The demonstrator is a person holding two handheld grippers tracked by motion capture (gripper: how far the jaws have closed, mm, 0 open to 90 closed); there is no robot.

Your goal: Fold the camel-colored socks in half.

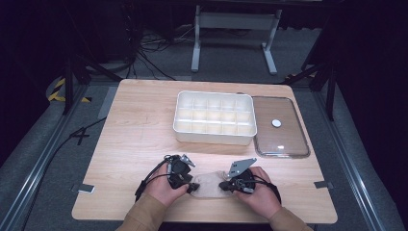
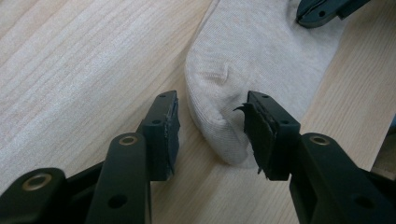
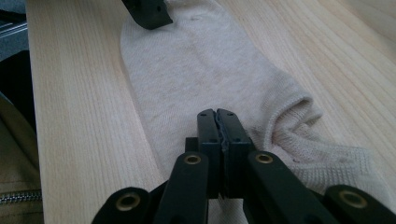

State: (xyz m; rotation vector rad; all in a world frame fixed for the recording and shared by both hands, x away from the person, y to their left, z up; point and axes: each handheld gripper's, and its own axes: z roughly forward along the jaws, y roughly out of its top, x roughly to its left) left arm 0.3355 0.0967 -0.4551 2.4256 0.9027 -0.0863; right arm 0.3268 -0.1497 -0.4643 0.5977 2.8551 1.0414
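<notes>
High view: a wooden table [image 1: 134, 125] carries everything, with the person's 2 forearms coming in at its near edge. On the far half sits a white tray [image 1: 214, 118] split into a grid of small compartments, and just to its right a clear flat lid [image 1: 281, 127] with a white knob lies on the wood, touching or almost touching the tray's side. Near the front edge a pale cream sock [image 1: 208, 185] lies flat between the 2 hands.

The left gripper [image 1: 191, 186] is at the sock's left end. In the left gripper view its jaws stand apart, 1 on each side of the sock's [image 2: 252, 60] rounded toe end, the right jaw against or just beside the fabric, the left jaw over bare wood. The pad on the right jaw looks torn at its edge. The tip of the other gripper shows at the top of that view, over the sock.

The right gripper [image 1: 226, 185] is at the sock's right end. In the right gripper view its jaws [image 3: 218, 122] are pressed together over the sock [image 3: 187, 65], just beside the ribbed cuff opening; whether fabric is pinched between them I cannot tell.
</notes>
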